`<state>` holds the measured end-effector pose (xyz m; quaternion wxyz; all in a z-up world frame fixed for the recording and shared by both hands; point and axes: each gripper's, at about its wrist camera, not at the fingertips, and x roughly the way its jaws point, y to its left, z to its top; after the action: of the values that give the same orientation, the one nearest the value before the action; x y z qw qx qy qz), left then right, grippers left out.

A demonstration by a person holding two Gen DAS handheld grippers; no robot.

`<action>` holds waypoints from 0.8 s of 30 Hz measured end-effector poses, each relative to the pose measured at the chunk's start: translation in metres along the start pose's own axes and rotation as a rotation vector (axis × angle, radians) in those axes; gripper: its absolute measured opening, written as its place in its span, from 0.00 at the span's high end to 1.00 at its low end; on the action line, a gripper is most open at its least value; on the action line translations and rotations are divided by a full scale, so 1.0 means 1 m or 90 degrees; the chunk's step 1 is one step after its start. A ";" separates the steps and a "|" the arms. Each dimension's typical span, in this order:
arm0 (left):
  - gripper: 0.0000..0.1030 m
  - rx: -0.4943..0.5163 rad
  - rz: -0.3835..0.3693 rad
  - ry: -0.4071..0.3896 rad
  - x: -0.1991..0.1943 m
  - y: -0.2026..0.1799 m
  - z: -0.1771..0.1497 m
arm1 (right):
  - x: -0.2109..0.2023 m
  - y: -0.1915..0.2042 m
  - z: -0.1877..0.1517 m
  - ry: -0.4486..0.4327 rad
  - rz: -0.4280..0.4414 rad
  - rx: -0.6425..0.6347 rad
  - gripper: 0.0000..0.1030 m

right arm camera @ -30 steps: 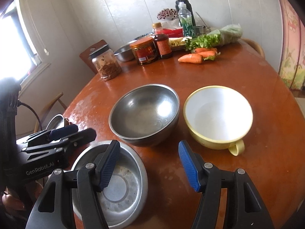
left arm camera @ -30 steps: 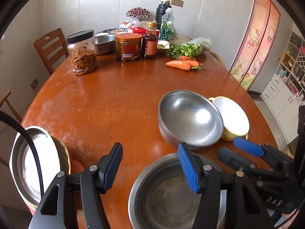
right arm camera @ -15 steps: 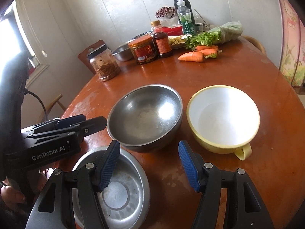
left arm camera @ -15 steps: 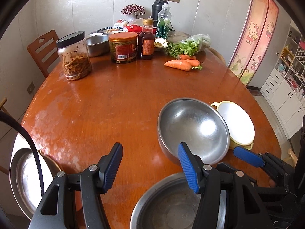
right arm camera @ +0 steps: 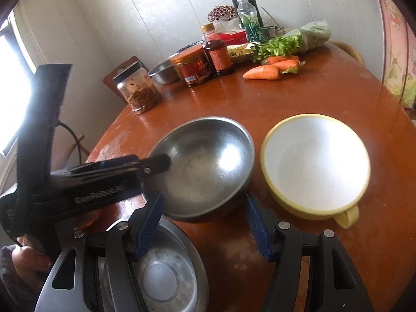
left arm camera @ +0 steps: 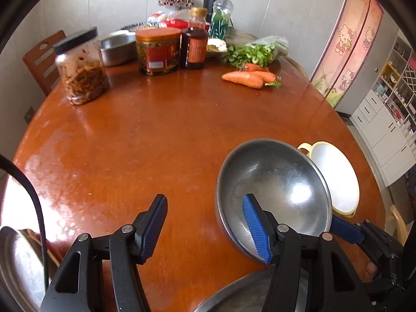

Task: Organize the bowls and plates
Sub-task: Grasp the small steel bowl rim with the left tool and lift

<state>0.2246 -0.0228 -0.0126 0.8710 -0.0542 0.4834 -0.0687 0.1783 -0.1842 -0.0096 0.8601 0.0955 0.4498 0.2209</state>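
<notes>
Round wooden table (left arm camera: 161,130) carries the dishes near its front edge. Steel bowl (right arm camera: 205,161) sits upright on the table, just left of the yellow-rimmed cup-bowl (right arm camera: 314,161), whose white inside faces up and whose handle points toward the right camera; whether the two rims touch cannot be told. Left gripper (left arm camera: 205,230): fingers spread wide, nothing clamped. In the left wrist view its right finger (left arm camera: 256,230) lies over the near rim, inside the steel bowl (left arm camera: 275,189), while the left finger stands over bare table outside it. In the right wrist view the left gripper (right arm camera: 158,162) comes in from the left, one dark fingertip over the bowl's near-left rim; contact with the metal cannot be confirmed. Right gripper (right arm camera: 205,225): fingers also wide apart, holding nothing, positioned at the near side of the steel bowl, above the table. A shallow steel plate (right arm camera: 166,275) lies flat under the right gripper's left finger, close to the table edge, just in front of the steel bowl. Another steel dish (left arm camera: 18,267) shows at the far left edge of the left wrist view, off the tabletop. Far side of table: jar (left arm camera: 80,70) with black lid, orange-lidded jar (left arm camera: 158,52), sauce bottle (left arm camera: 195,41), carrots (left arm camera: 247,78), greens (left arm camera: 254,52).
</notes>
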 end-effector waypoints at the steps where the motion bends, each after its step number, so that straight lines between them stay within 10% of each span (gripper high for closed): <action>1: 0.42 -0.003 -0.003 0.007 0.005 0.001 0.001 | 0.001 0.000 0.001 -0.003 -0.004 0.001 0.36; 11: 0.51 -0.012 -0.084 0.018 0.015 0.000 0.003 | 0.010 0.001 0.006 -0.014 -0.009 -0.015 0.52; 24: 0.51 -0.001 -0.057 -0.015 -0.005 -0.001 0.001 | 0.006 0.015 0.010 -0.029 -0.013 -0.055 0.53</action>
<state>0.2229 -0.0226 -0.0077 0.8727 -0.0775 0.4701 -0.1064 0.1851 -0.1681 -0.0033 0.8755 0.0583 0.4213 0.2293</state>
